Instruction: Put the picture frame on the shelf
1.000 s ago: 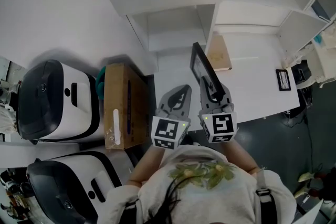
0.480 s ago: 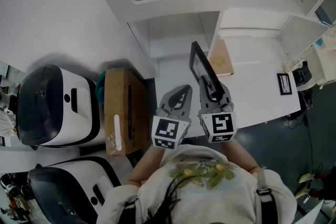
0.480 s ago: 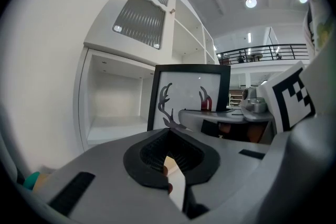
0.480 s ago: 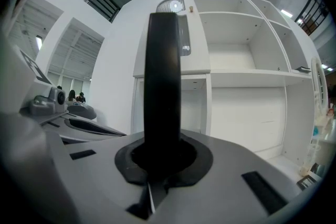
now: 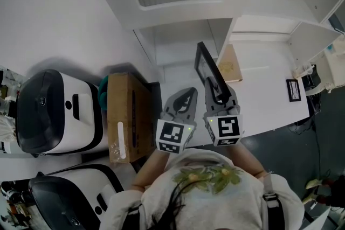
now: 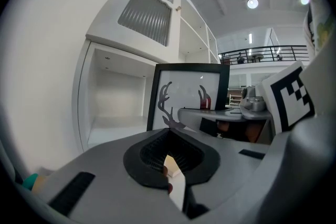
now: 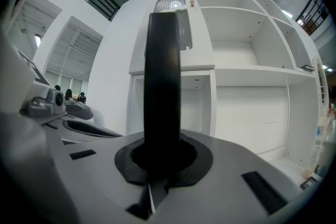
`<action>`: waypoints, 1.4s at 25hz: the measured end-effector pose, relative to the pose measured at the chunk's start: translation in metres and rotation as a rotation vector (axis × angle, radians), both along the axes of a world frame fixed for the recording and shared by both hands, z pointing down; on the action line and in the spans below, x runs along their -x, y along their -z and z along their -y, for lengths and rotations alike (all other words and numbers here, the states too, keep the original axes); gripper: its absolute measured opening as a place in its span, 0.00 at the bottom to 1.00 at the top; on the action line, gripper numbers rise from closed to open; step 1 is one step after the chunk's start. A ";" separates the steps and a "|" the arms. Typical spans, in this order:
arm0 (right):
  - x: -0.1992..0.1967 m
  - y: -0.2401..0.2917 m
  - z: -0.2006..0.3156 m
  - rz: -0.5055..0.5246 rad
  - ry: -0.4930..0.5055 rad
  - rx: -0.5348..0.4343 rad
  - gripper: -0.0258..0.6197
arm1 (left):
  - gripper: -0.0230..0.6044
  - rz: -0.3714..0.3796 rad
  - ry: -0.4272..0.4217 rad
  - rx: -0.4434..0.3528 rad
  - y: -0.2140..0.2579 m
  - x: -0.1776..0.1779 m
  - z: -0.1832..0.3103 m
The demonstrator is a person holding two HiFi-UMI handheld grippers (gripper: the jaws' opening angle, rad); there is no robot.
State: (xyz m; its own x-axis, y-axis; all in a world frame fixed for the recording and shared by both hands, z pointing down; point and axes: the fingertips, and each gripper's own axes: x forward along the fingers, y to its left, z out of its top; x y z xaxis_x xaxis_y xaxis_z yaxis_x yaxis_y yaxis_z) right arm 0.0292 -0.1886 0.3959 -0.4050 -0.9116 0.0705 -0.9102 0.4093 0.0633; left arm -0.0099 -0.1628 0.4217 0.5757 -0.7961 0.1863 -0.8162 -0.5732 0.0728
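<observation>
The black picture frame (image 5: 207, 69) stands upright and edge-on above my right gripper (image 5: 218, 95), which is shut on its lower edge. In the right gripper view the frame (image 7: 163, 81) rises as a dark bar from the closed jaws (image 7: 160, 157). The left gripper view shows the frame's face (image 6: 186, 94) with an antler print. My left gripper (image 5: 185, 96) hangs just left of it, its jaws (image 6: 169, 132) meeting at the tip with nothing between them. The white shelf unit (image 5: 180, 35) stands ahead, with an open compartment (image 6: 118, 99) and further shelves (image 7: 252, 68).
A cardboard box (image 5: 126, 116) and two white-and-black machines (image 5: 54, 110) (image 5: 70, 196) stand at the left. A tan board (image 5: 230, 64) leans on the white counter (image 5: 264, 94). A small black-framed item (image 5: 294, 90) lies at the counter's right end.
Both grippers and the frame have moved toward the shelf unit, which looms larger. The counter items have slid right in view. The right gripper's hold on the frame is unchanged.
</observation>
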 end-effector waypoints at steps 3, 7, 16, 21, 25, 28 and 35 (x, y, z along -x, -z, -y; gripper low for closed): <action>0.002 0.001 0.007 -0.002 -0.002 -0.003 0.09 | 0.08 -0.002 0.002 0.004 -0.004 0.003 0.006; 0.005 0.001 0.015 -0.006 -0.007 -0.005 0.09 | 0.08 -0.009 0.000 0.006 -0.004 0.006 0.013; 0.012 0.003 0.034 -0.015 -0.002 -0.015 0.09 | 0.08 -0.010 0.012 0.038 -0.017 0.014 0.027; 0.015 0.002 0.041 -0.021 -0.001 -0.013 0.09 | 0.08 -0.017 0.022 0.037 -0.016 0.018 0.033; 0.016 0.001 0.046 -0.023 -0.002 -0.009 0.09 | 0.08 -0.014 0.024 0.044 -0.019 0.019 0.036; 0.015 -0.001 0.048 -0.025 -0.003 -0.004 0.09 | 0.08 -0.020 0.022 0.038 -0.015 0.018 0.038; 0.018 -0.002 0.059 -0.035 -0.005 0.005 0.09 | 0.08 -0.026 0.027 0.044 -0.018 0.020 0.041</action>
